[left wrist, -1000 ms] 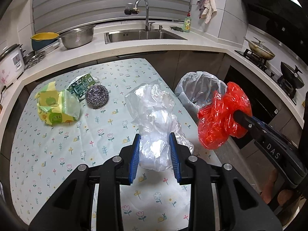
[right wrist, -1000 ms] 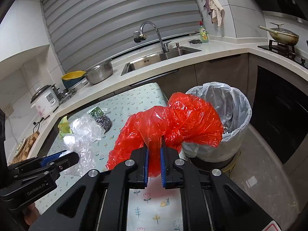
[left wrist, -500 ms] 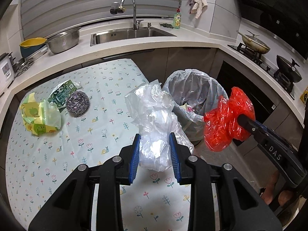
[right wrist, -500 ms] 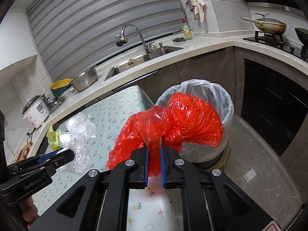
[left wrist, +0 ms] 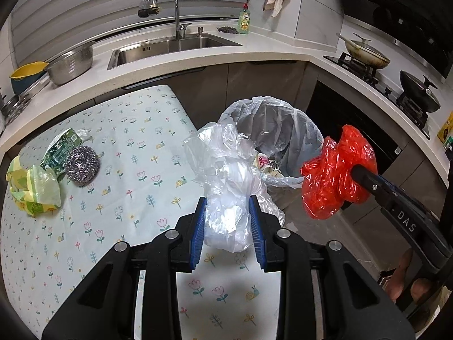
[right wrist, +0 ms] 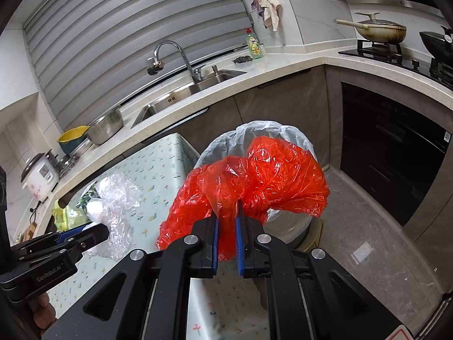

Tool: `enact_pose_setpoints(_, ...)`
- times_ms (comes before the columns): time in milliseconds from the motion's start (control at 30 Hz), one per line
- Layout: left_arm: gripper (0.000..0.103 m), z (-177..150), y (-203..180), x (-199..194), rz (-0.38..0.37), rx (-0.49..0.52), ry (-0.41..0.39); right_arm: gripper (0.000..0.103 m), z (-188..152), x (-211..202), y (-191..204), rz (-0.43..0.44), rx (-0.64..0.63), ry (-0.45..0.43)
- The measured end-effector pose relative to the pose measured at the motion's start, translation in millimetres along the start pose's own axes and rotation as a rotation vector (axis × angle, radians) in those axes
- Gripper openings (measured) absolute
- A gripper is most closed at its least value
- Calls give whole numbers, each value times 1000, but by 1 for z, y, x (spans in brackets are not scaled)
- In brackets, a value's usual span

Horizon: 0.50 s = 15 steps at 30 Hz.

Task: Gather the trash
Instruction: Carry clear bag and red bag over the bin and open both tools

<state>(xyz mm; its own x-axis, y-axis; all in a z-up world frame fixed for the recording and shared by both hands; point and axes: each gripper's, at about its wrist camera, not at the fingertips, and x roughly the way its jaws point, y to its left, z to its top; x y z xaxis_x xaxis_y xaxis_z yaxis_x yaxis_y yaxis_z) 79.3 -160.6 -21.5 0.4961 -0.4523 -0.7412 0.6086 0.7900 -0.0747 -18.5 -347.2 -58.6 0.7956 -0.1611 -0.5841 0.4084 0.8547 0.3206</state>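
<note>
Pinching a crumpled clear bag, the left gripper holds it over the table's right edge, beside the lined bin. Right gripper clamps a red bag above the bin's rim, seemingly just short of the opening. Yellow wrapper, green packet and steel scourer lie near the table's left edge.

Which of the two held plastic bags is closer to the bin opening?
The red bag in the right gripper; it overlaps the bin, unlike the clear bag.
</note>
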Motion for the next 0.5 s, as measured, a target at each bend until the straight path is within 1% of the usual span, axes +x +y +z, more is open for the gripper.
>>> enact_pose_setpoints(300,29,47,-31,54,-82,61,5,9,24,20,-31,-61,32,-16)
enact_pose_setpoints(500,33,72,-44,94,-128,87,19,9,43,47,-41,-98,28,-11)
